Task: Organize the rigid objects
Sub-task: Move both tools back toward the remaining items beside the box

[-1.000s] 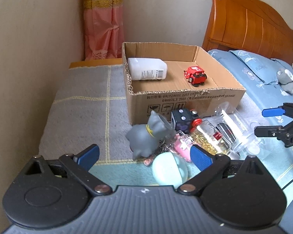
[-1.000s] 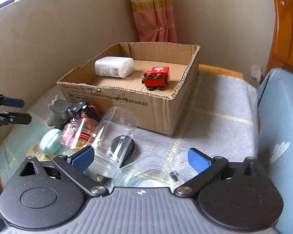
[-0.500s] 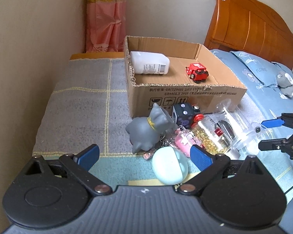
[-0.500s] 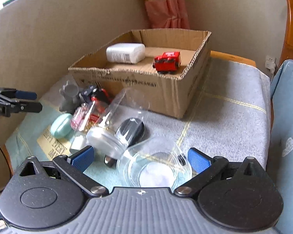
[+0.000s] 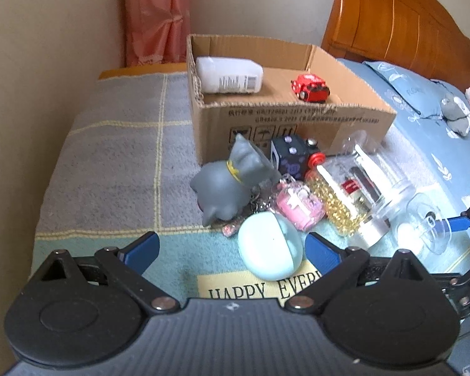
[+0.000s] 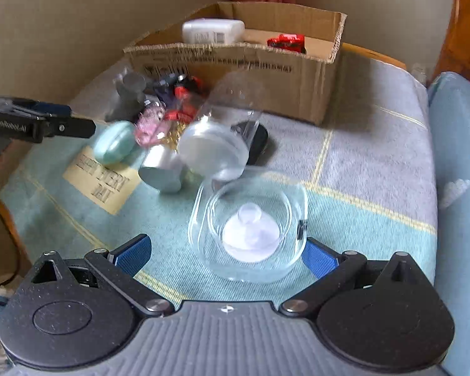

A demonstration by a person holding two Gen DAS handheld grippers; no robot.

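My right gripper (image 6: 225,250) has its jaws spread, a clear lidded dish (image 6: 249,222) sitting between the blue tips near the front edge of the blanket-covered table (image 6: 376,144); I can't tell whether either tip touches it. My left gripper (image 5: 232,249) also has its jaws spread, holding nothing, with a mint-green round case (image 5: 269,246) just ahead between the tips.

Beyond the case the pile is tight: a grey cat figure (image 5: 232,181), a pink keychain charm (image 5: 297,202), a jar of gold beads (image 5: 338,203), a dark dice cube (image 5: 286,156) and a clear jar (image 6: 222,131) lying on its side, all crowding the near wall of the cardboard box (image 5: 297,119). The box holds a white bottle (image 5: 228,75) and a red toy car (image 5: 310,87).

Open room lies on the grey blanket left of the box in the left view, and to the right of it in the right view. Only the left view shows the bed (image 5: 429,119) with its wooden headboard (image 5: 391,15).
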